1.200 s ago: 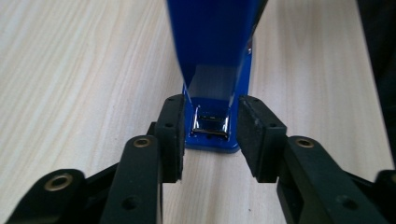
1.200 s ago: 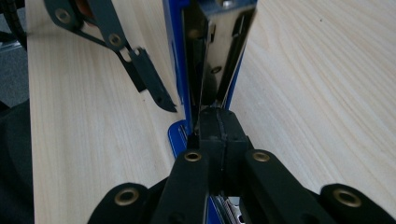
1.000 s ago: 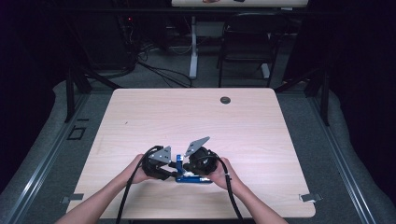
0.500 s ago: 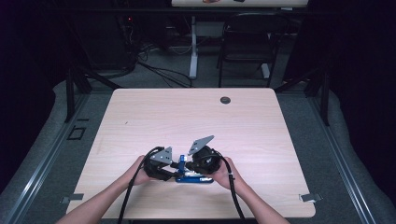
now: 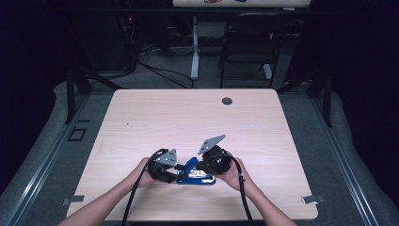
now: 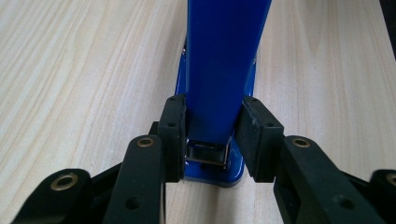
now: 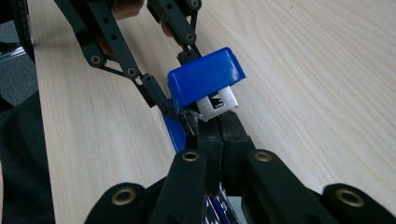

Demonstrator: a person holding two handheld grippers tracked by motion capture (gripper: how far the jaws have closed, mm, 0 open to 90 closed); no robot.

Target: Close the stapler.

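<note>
- The left gripper [image 6: 211, 135] has its jaws clamped on the raised blue stapler [image 6: 223, 60] arm.
- The right gripper [image 7: 219, 128] jaws are pressed together low on the stapler, on the wooden counter [image 5: 188, 117].

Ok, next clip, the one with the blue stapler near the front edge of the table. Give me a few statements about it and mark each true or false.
1. The stapler lies near the table's front edge, between the person's two hands. True.
2. The stapler's blue top arm is shut flat on its base. False: it is raised, with the metal magazine showing under it.
3. The left gripper has a finger on each side of the top arm. True.
4. The right gripper is wide open, away from the stapler. False: its fingers are closed together right at the stapler.
5. A dark round disc sits near the table's far edge. True.
</note>
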